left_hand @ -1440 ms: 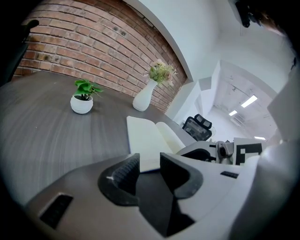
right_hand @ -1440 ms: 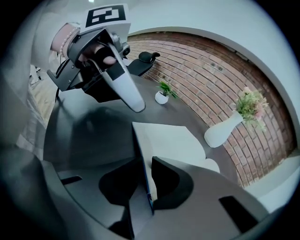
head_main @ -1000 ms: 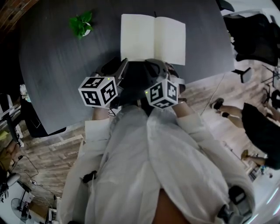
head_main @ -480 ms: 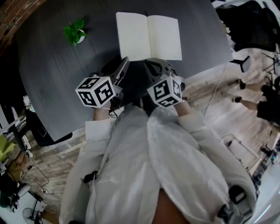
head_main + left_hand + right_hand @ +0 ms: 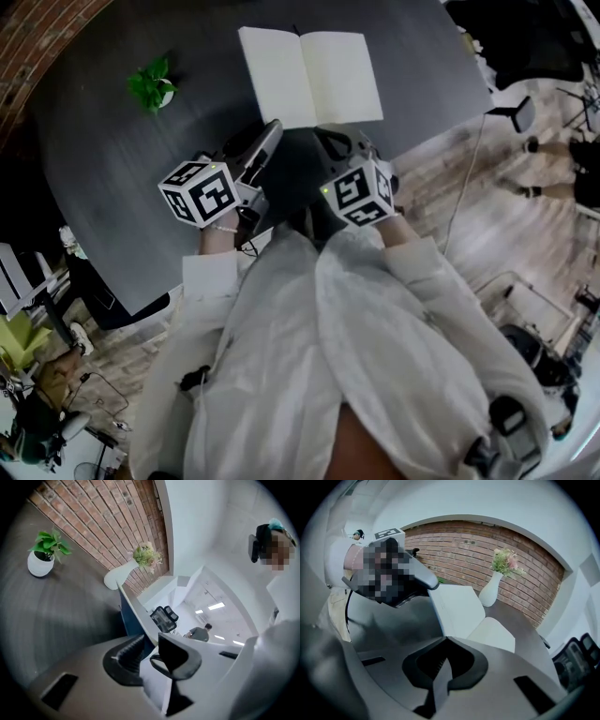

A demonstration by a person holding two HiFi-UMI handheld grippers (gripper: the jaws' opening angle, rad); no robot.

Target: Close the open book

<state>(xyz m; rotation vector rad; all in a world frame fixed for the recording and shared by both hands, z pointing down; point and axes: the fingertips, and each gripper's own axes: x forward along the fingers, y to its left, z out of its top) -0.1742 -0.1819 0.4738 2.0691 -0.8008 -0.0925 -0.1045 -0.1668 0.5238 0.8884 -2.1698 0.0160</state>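
Open book [image 5: 309,75] lies pages up at the far middle of the dark table [image 5: 103,178], left gripper [image 5: 150,653] jaws closing with the book's near left edge between them, right gripper [image 5: 443,667] jaws together, empty, near the right page.

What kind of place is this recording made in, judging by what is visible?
Probably an office or shared workspace: a large dark table with an open book on it, a brick wall, and a black office chair in the background.
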